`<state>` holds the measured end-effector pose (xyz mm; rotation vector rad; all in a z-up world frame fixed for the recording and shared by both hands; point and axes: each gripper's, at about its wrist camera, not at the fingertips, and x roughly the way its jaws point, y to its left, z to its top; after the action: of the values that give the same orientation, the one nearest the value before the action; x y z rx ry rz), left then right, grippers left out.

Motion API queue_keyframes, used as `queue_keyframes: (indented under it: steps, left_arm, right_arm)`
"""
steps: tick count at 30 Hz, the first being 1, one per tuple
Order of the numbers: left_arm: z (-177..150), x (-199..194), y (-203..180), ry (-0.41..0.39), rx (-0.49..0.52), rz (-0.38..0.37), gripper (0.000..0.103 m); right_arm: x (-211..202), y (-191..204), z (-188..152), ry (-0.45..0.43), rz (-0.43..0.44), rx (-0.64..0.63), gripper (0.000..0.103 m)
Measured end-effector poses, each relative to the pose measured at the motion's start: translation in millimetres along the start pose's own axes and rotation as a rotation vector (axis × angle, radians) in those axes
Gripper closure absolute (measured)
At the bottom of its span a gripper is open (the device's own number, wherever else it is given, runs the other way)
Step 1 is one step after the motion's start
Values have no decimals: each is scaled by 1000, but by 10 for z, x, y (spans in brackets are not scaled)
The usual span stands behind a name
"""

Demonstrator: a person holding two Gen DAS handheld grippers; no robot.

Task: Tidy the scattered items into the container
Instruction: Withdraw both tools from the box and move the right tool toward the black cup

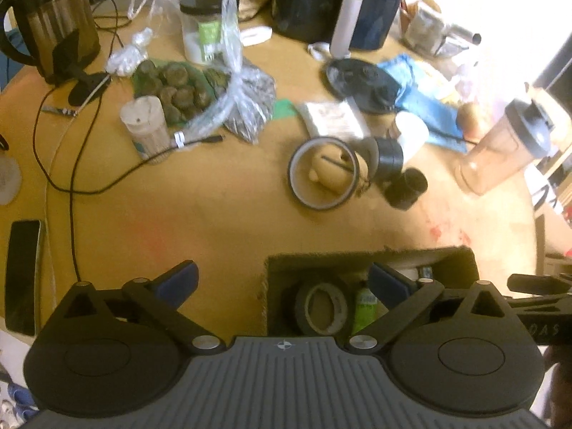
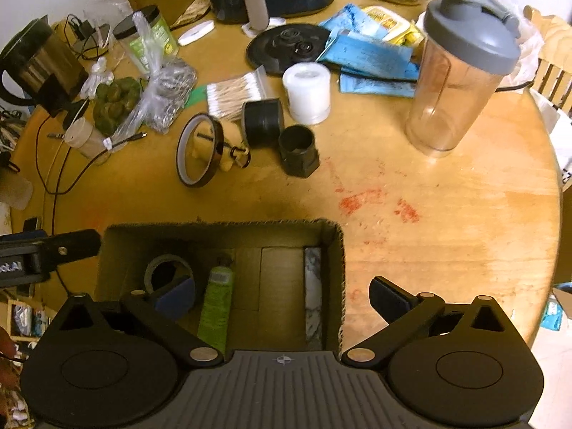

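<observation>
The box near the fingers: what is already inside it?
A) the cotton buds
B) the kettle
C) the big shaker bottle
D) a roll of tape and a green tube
D: the right wrist view shows the cardboard box holding a roll of tape and a green tube.

Warm yellowish indoor light in both my wrist views. Strong fisheye bend, dark vignette at the corners. Left view: blown-out white glare top right, washing out the shaker bottle (image 1: 507, 146) edge; overall soft, slight motion blur on the clutter. Right view sharper, table (image 2: 447, 214) evenly lit, brighter to the right, glare along the right rim. Cardboard box (image 2: 221, 228) interior sits in shadow. My gripper bodies are dark, low detail.
</observation>
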<state>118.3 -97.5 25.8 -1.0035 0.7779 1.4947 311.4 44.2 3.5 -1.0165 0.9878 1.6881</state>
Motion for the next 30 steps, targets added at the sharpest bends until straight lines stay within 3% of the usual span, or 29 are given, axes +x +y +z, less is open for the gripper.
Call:
queue_keyframes:
  steps: [7, 16, 21, 26, 30]
  left_arm:
    - [40, -46, 125, 0, -12, -27, 0]
    - [59, 179, 264, 178, -59, -36, 0]
    - [58, 279, 262, 242, -63, -49, 0]
    - [66, 258, 218, 244, -74, -85, 0]
    - [96, 256, 189, 230, -85, -104, 0]
  right_arm:
    - [-32, -143, 68, -28, -44, 39, 0]
    - [-28, -380, 131, 21, -167, 20, 0]
    - [-6, -546, 123, 56, -185, 20, 0]
    - [3, -703, 120, 124, -174, -78, 0]
    - [-62, -900, 203, 130, -177, -124, 0]
